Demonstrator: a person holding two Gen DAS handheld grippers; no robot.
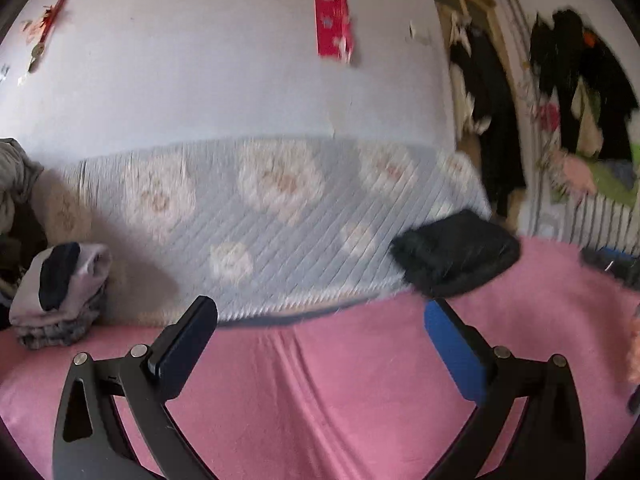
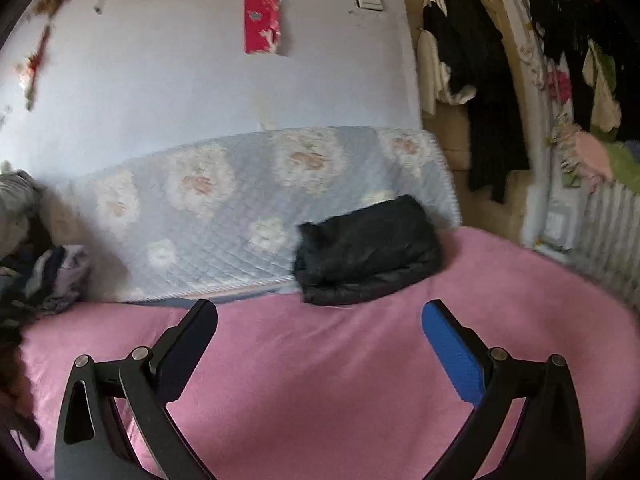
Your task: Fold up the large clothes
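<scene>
Both grippers, left gripper (image 1: 320, 332) and right gripper (image 2: 319, 334), hovering empty, fingers apart; folded black garment (image 2: 366, 250) lying ahead-right, long axis crosswise, right gripper appearing nearer.

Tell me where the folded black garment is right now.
The folded black garment lies right of centre in both views, at the far edge of the pink blanket, leaning against the floral quilt, beyond both open claws.

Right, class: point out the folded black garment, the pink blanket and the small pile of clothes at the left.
folded black garment (image 2: 368, 250), right wrist view, middle of its top face.
pink blanket (image 2: 320, 360), right wrist view, bare stretch between the fingers.
small pile of clothes (image 1: 64, 296), left wrist view, front of the stack.
</scene>
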